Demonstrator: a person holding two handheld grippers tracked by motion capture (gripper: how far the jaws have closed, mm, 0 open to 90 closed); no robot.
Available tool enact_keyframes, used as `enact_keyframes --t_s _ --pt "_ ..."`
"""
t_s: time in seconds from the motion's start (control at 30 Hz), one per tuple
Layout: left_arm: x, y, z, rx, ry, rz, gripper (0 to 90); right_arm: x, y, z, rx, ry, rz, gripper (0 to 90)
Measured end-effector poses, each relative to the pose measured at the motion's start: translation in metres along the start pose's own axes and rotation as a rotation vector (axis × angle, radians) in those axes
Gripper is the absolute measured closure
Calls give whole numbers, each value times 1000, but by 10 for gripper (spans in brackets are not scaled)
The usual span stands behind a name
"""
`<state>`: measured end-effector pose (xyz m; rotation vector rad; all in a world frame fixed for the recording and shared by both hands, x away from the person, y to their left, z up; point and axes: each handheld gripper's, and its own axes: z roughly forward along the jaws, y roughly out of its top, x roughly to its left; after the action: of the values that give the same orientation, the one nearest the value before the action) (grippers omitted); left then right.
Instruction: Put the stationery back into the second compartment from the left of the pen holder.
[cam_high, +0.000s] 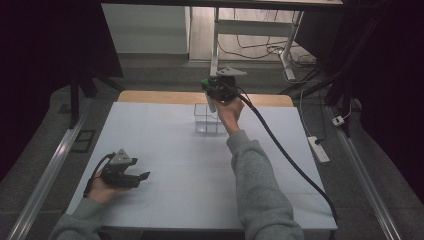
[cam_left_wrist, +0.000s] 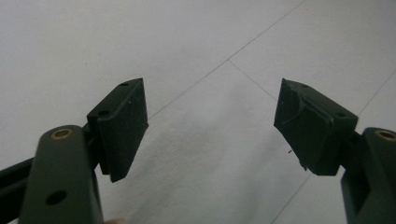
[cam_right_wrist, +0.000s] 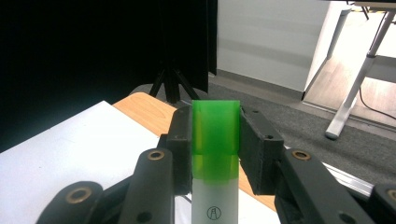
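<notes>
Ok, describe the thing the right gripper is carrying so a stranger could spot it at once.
Start at the white table and go to its far side, where the clear rack stands. Just above it, the right gripper clamps a tube between its fingers. It has a white body and a bright green cap, the one vivid colour here.

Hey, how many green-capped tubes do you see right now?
1: the green-capped tube is clamped in the right gripper, held above the clear rack at the table's far side. The rack looks empty, though that's unclear.
</notes>
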<state>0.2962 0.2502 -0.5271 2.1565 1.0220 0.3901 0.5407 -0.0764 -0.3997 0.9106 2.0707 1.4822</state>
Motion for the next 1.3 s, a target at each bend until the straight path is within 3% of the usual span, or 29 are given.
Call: enact_keyframes --t_s 0.2,0.3,0.47,0.63,0.97,1.3 --pt "-1 0 0 4 1 7 258 1 -7 6 10 0 3 655" --pt "-1 0 1 5 0 9 258 2 -9 7 15 2 -2 569" --pt "-2 1 2 8 -3 16 258 2 -11 3 40 -13 -6 512" --pt "-2 1 2 8 -2 16 258 2 -11 -7 71 3 -2 495" --pt "-3 2 2 10 -1 19 257 6 -17 -28 150 25 -45 470" --pt "-4 3 0 6 0 25 256 21 -35 -48 194 71 -62 449"
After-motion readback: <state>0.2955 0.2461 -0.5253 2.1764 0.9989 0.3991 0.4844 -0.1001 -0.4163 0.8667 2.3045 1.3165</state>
